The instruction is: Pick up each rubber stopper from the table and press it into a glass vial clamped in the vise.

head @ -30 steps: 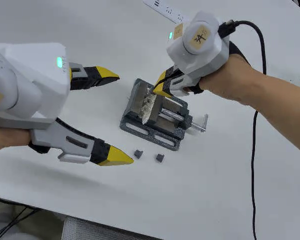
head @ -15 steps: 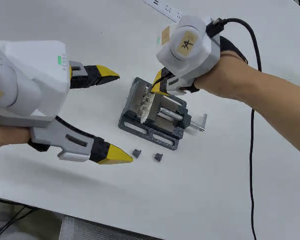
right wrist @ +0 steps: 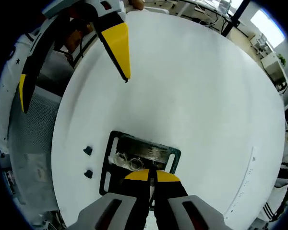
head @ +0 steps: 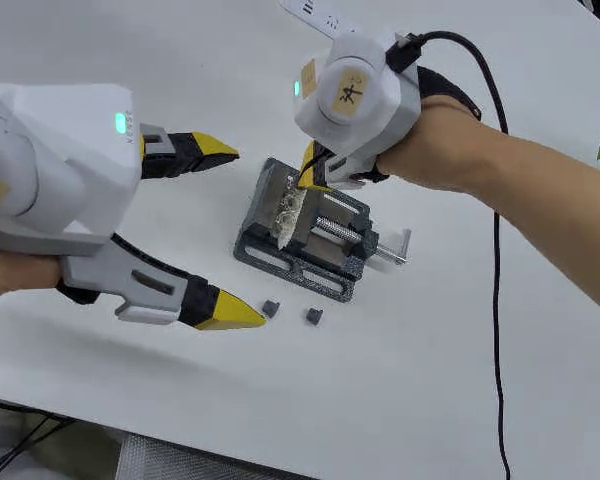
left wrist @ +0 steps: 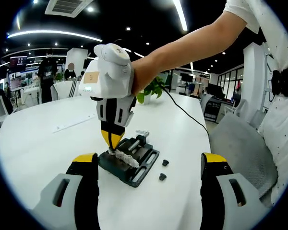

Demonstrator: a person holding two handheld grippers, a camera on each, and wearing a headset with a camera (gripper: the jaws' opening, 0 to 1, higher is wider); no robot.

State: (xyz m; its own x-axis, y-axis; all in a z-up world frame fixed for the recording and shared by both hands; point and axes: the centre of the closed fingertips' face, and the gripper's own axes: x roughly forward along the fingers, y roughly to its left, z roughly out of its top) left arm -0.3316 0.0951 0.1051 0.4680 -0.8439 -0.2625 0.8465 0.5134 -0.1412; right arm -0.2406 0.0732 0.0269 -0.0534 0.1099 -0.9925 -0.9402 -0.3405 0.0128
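Note:
A dark grey vise (head: pixel 332 268) stands mid-table with glass vials (head: pixel 285 212) clamped in its jaws. Two small grey rubber stoppers (head: pixel 271 308) (head: pixel 314 316) lie on the table just in front of it. My right gripper (head: pixel 310 180) points down over the vials' far end with its yellow tips together; whether anything is pinched between them is hidden. In the right gripper view, its tips (right wrist: pixel 151 175) sit right beside the vials (right wrist: pixel 127 162). My left gripper (head: pixel 225 230) hangs open to the left of the vise, holding nothing. From the left gripper view, the vise (left wrist: pixel 144 160) lies ahead between the jaws.
A white power strip (head: pixel 315 12) lies at the table's far edge. A black cable (head: pixel 500 300) trails from the right gripper across the right side of the table. The vise's screw handle (head: pixel 398 250) sticks out to the right. The table's near edge runs along the bottom left.
My right gripper has shifted left and slightly farther, now over the vials' end of the vise. The left gripper and both stoppers have stayed put.

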